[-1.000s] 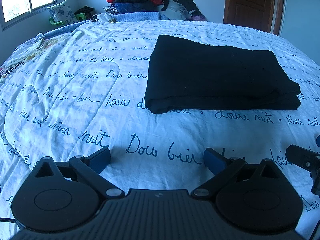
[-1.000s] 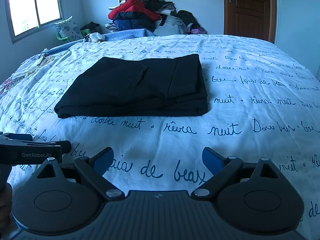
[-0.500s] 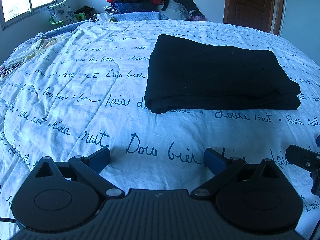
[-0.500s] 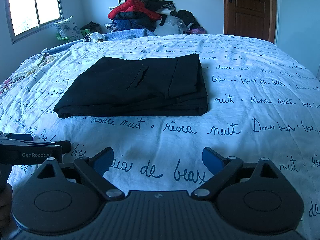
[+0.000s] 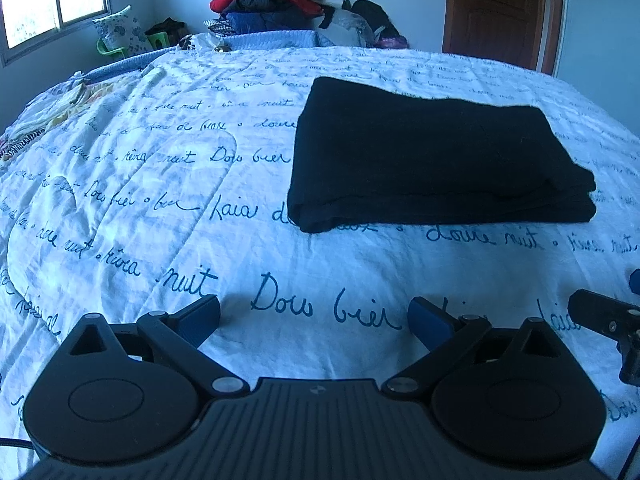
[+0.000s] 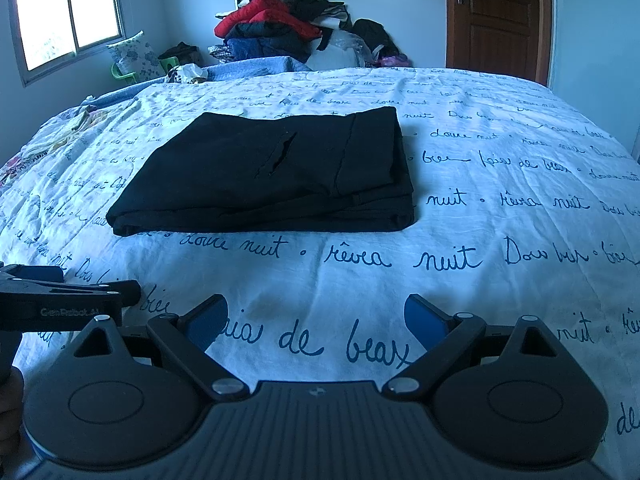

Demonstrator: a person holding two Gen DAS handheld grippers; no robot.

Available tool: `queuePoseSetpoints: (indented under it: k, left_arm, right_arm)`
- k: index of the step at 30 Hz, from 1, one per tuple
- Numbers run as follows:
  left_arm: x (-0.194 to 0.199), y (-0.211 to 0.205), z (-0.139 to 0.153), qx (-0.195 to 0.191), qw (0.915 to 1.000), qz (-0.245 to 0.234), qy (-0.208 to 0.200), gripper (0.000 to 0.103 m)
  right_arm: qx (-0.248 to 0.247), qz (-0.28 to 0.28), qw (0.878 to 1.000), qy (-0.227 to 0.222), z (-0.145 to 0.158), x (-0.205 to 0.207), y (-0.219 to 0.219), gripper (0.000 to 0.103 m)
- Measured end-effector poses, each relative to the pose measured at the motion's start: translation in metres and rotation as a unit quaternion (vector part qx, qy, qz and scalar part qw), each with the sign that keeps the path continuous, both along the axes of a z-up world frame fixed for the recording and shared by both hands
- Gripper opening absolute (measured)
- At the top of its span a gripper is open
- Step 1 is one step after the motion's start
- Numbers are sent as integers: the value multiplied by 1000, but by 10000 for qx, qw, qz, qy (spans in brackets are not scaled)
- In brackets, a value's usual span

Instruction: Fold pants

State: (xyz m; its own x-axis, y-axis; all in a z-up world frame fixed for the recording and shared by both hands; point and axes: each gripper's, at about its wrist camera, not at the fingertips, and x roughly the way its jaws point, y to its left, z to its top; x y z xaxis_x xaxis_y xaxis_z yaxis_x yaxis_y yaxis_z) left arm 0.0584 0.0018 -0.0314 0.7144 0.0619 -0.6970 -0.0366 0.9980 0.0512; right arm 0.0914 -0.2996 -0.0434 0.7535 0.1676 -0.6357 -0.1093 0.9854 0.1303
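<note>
Looking along my left gripper (image 5: 314,318), I see its blue fingers spread wide with nothing between them, hovering low over the printed bedspread (image 5: 160,184). The black pants (image 5: 432,164) lie ahead and to the right, well apart from the fingertips, folded into a flat rectangle with stacked layers showing along the near edge. A dark part of my right gripper pokes in at the right border.

From my right gripper (image 6: 316,322), the jaws are likewise wide and empty. Here the pants (image 6: 272,172) sit ahead and slightly left, a pocket slit visible on top, the right-hand edge neatly stacked. The left gripper's body shows at the left border, with a bit of my hand below it. A heap of clothes (image 6: 288,24) sits beyond the far end of the bed.

The fold looks finished to me. The risk now is meddling: if I reach back in, an open finger catching the near edge could drag the top layer and spill the stack.
</note>
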Motion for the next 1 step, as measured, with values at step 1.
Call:
queuePoseSetpoints:
  k: [1]
  left_arm:
    - [0, 3, 3, -25, 10000, 14, -6, 100]
  right_arm:
    - [5, -2, 10000, -22, 1, -1, 0, 96]
